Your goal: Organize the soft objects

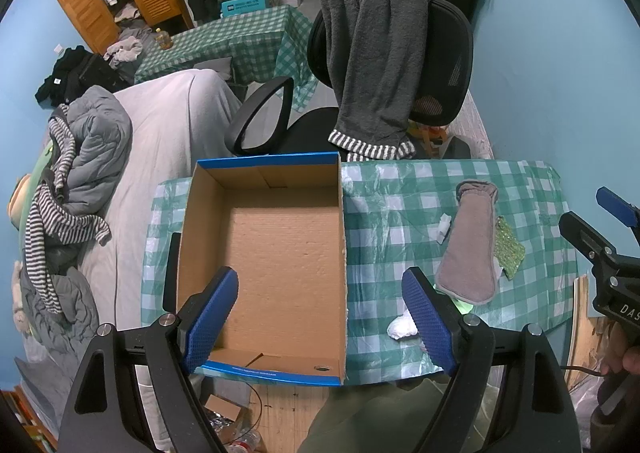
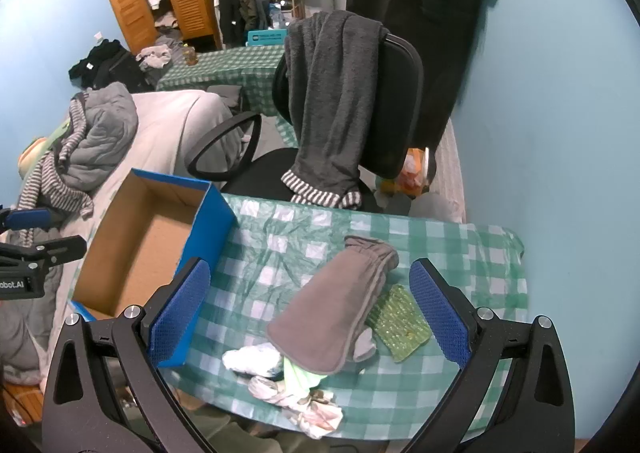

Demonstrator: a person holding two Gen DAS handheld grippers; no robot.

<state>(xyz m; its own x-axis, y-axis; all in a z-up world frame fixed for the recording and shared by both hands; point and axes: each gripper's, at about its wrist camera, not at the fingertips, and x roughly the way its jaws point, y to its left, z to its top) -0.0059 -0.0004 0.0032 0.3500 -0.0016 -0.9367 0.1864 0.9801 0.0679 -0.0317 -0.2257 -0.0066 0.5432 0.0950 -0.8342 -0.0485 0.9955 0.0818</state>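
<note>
An open, empty cardboard box [image 1: 280,245] with blue sides sits on the left of the checked table [image 1: 400,221]; it also shows in the right wrist view [image 2: 140,253]. A grey cloth mitt [image 1: 470,245] lies on the right of the table, over a green sparkly cloth [image 1: 510,249]; both show in the right wrist view, the mitt [image 2: 336,309] and the green cloth [image 2: 400,325]. White and light-green soft items [image 2: 276,369] lie at the near edge. My left gripper [image 1: 324,317] is open above the box's near right side. My right gripper [image 2: 310,317] is open above the mitt.
A black office chair [image 1: 400,65] with a grey towel [image 1: 372,65] draped over it stands behind the table. A bed [image 1: 160,125] with crumpled clothes lies to the left. A small white object [image 1: 443,228] sits beside the mitt. The blue wall is on the right.
</note>
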